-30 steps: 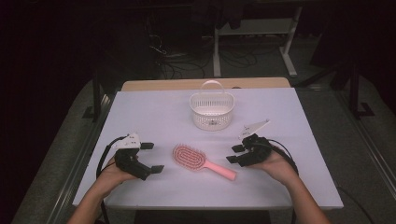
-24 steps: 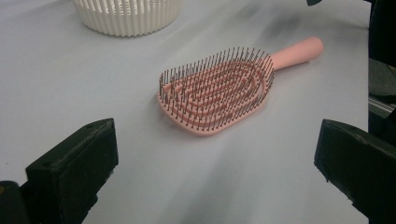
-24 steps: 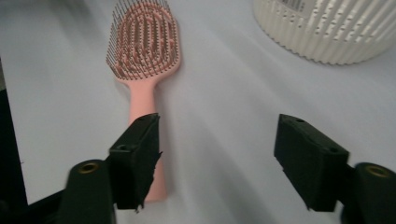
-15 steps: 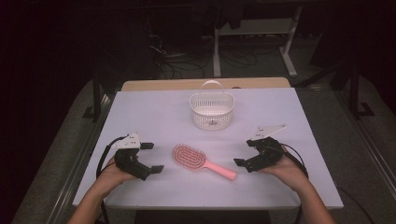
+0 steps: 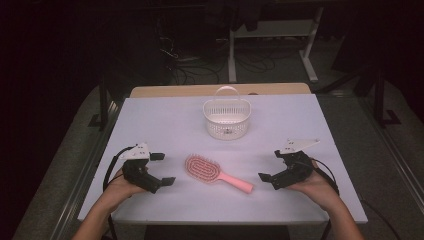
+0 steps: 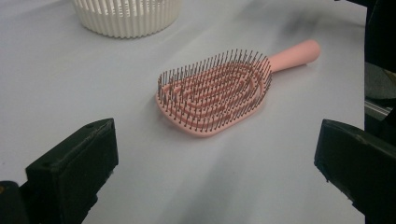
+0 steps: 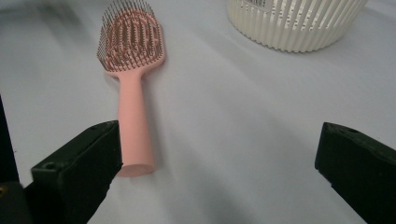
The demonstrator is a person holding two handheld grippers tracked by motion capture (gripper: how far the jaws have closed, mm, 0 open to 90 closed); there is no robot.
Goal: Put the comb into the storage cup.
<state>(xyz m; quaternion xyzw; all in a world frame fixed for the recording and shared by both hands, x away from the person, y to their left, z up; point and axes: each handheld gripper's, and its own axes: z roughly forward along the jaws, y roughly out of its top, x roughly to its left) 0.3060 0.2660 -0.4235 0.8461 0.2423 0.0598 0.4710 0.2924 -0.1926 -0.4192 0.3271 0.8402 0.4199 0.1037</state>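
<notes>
High view: pink hairbrush (image 5: 216,173) lies bristles-up near the counter's (image 5: 165,117) front edge, handle toward the right gripper (image 5: 270,167), white basket (image 5: 226,118) behind it toward the far edge. Risk: the right fingers have just been opening, nothing between them; a low reach could nudge the round handle and skid the brush across the smooth top. Left gripper (image 5: 162,168) fingers also spread, empty. Brush sits between both grippers, touching neither, handle tip just beside the right gripper's fingers.
</notes>
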